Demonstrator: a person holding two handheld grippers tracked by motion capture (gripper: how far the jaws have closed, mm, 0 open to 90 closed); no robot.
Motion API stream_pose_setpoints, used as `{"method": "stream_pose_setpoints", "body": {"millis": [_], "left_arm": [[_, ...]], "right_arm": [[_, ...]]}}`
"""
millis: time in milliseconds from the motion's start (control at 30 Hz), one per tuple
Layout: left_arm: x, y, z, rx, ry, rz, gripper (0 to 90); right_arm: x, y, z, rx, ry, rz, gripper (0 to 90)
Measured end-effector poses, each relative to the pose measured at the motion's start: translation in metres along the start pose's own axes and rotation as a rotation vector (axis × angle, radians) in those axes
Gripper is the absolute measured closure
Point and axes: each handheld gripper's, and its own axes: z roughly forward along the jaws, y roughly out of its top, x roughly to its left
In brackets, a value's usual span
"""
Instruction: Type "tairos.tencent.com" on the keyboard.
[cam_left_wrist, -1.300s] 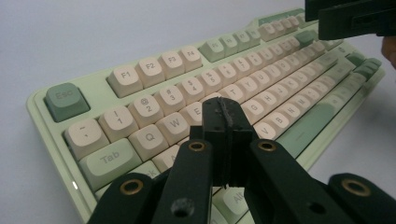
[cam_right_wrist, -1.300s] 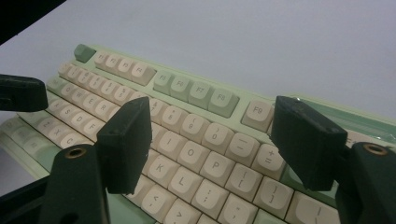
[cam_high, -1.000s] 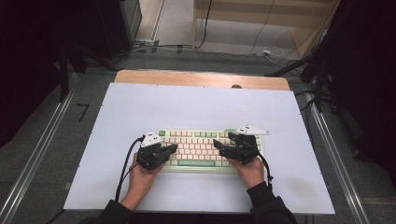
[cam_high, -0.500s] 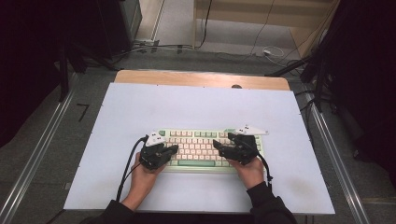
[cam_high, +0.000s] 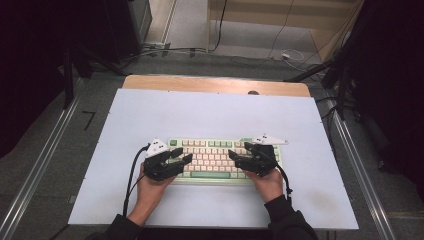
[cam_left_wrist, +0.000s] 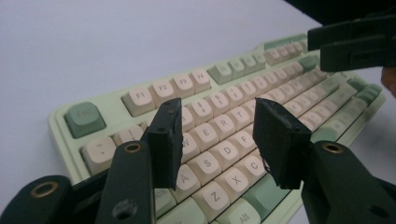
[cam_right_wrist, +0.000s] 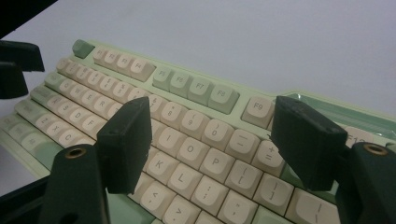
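A pale green keyboard (cam_high: 215, 156) with cream keys lies on the near half of the white table top. My left gripper (cam_high: 182, 155) hovers over the keyboard's left end. Its jaws have just been opening, and nothing is between them. In the left gripper view the left gripper (cam_left_wrist: 215, 122) stands open above the letter keys of the keyboard (cam_left_wrist: 154, 91). My right gripper (cam_high: 240, 153) is over the keyboard's right part. In the right gripper view the right gripper (cam_right_wrist: 210, 123) is open above the keyboard (cam_right_wrist: 196, 86) near the O and P keys, holding nothing.
The white table top (cam_high: 210, 115) stretches well beyond the keyboard, with a wooden strip (cam_high: 215, 84) along its far edge. Metal rails (cam_high: 40, 165) run along both sides. Cables lie on the floor (cam_high: 240, 50) behind. The other gripper (cam_left_wrist: 355, 44) shows at the top right of the left gripper view.
The left gripper's jaws have spread apart from a shut state. Both hands stay in nearly the same places over the keyboard, and the right gripper looks unchanged.
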Motion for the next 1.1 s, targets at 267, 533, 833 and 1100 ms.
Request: {"method": "stream_pose_setpoints", "body": {"millis": [267,533,833,1100], "left_arm": [[0.010,-0.002,-0.005,-0.002,0.056,-0.016,39.1],[0.016,-0.003,-0.006,0.001,0.092,-0.026,35.4],[0.021,-0.004,-0.006,0.005,0.090,-0.055,35.4],[0.020,-0.005,-0.006,0.004,0.086,-0.056,35.4]], "right_arm": [[0.000,0.000,-0.001,0.002,-0.001,-0.001,27.4],[0.000,-0.001,-0.003,-0.004,0.004,-0.002,27.3],[0.001,-0.004,-0.007,0.005,0.004,-0.004,28.5],[0.002,-0.007,-0.014,0.002,0.007,-0.007,31.3]]}}
